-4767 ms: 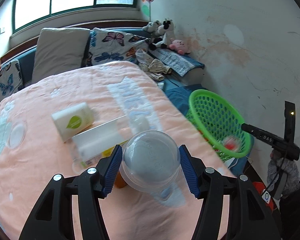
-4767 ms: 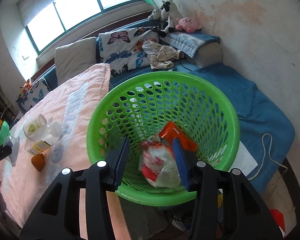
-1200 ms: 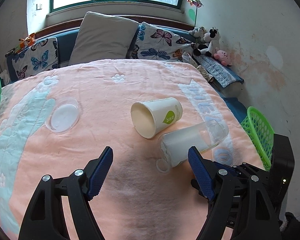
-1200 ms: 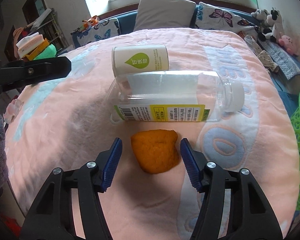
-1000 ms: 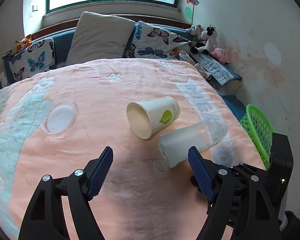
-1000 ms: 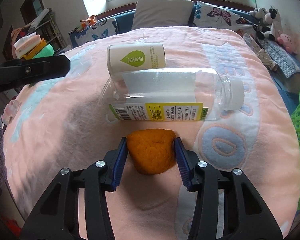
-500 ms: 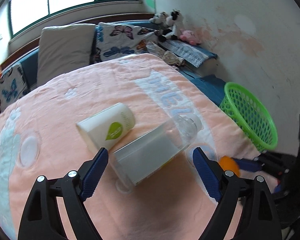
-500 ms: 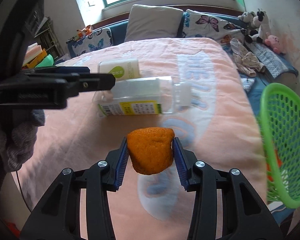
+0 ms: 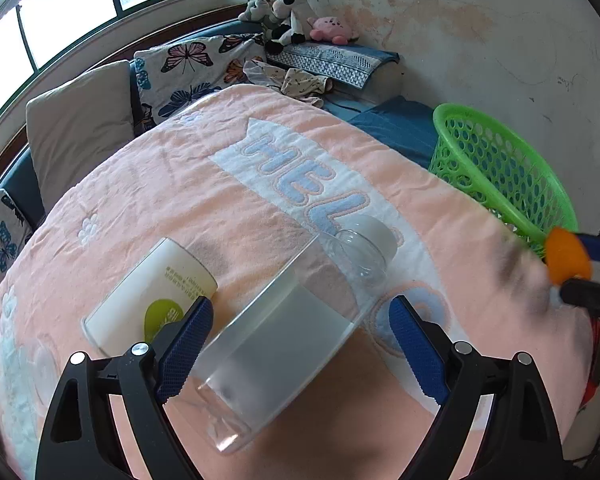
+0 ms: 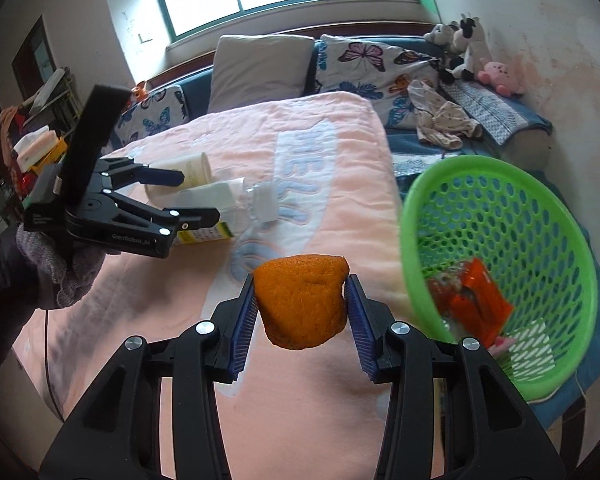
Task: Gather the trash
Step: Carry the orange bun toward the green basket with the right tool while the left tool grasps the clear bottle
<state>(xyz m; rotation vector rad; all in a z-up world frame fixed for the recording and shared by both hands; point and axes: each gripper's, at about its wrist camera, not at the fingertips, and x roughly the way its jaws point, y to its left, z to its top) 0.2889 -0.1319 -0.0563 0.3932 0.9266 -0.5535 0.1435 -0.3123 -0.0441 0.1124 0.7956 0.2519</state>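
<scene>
The right tool (image 10: 300, 308) grips an orange peel (image 10: 302, 300) between its blue pads, held clear above the bed (image 10: 320, 160) and just left of the green basket (image 10: 540, 208); lifting it off the blanket likely lets it pass over the rim and drop in beside the red wrappers (image 10: 472, 292) already lying there; the peel is a squat lump with no clear long axis, its flat side up. The left tool (image 9: 300, 340) is open, its jaws spread wide on either side of the clear bottle (image 9: 296, 332), which lies on its side on the bed; the wide spread suits the bottle's girth; whether the pads touch it I cannot tell. The bottle's long axis runs away from the tool, white cap (image 9: 374, 232) toward the basket (image 9: 500, 168), base nearest the camera. A paper cup (image 9: 152, 296) lies toppled just left of it, seemingly touching.
</scene>
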